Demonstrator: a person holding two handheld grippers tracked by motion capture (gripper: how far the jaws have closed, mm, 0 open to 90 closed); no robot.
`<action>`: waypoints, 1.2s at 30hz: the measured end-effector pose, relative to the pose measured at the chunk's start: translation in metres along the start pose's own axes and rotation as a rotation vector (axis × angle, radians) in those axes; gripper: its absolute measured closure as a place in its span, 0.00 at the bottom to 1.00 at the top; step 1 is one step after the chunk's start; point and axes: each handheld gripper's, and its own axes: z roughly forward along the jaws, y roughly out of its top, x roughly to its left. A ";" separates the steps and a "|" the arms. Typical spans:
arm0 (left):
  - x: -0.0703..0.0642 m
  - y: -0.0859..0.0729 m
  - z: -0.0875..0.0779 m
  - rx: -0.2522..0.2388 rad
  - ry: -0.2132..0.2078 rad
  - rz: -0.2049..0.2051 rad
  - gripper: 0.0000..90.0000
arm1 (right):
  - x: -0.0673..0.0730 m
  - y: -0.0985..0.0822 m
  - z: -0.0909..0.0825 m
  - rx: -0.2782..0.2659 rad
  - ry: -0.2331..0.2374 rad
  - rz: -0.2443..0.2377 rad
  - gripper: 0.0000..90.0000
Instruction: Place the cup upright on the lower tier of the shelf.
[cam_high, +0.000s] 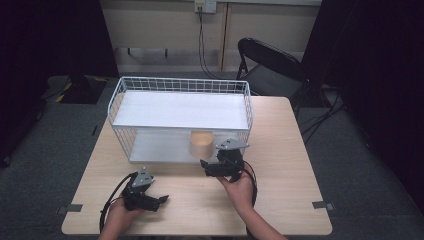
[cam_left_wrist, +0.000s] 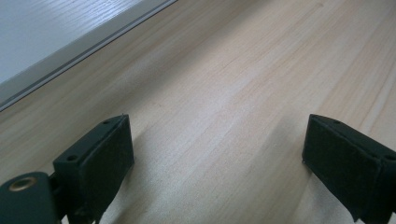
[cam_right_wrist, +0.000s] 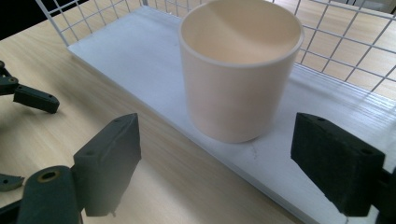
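Standing upright on the lower white shelf board (cam_right_wrist: 140, 60) of the wire rack (cam_high: 180, 85), a cream cup (cam_high: 201, 144) sat near that board's front edge, toward the rack's right end, under the upper white shelf (cam_high: 180, 110). The rack itself rested on the far half of the pale wooden table (cam_high: 290, 200).

Just in front of the rack, the right claw (cam_high: 206, 166) hovered close to the cup without touching it; in the right gripper view its jaws were spread wide, with the cup (cam_right_wrist: 240, 70) framed between and beyond them. The person's right hand (cam_high: 239, 190) held it from behind.

Farther from the rack, near the table's front left, the left claw (cam_high: 161, 201) was gripped by the left hand (cam_high: 120, 217). Its jaws were likewise spread apart over bare wood (cam_left_wrist: 224, 116), and the rack's lower board edge (cam_left_wrist: 70, 51) showed in the upper left of the left gripper view.

A black folding chair (cam_high: 270, 65) stood behind the rack, past the table's far right corner.
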 end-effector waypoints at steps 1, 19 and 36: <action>0.000 0.000 0.000 0.000 0.000 0.000 0.09 | 0.000 0.000 -0.001 0.000 0.008 -0.001 0.17; 0.000 0.000 0.000 0.000 0.000 0.000 0.09 | -0.012 -0.017 -0.022 -0.012 0.065 -0.001 0.17; 0.000 0.000 0.000 -0.001 0.000 0.000 0.09 | -0.028 -0.036 -0.046 -0.016 0.119 -0.014 0.18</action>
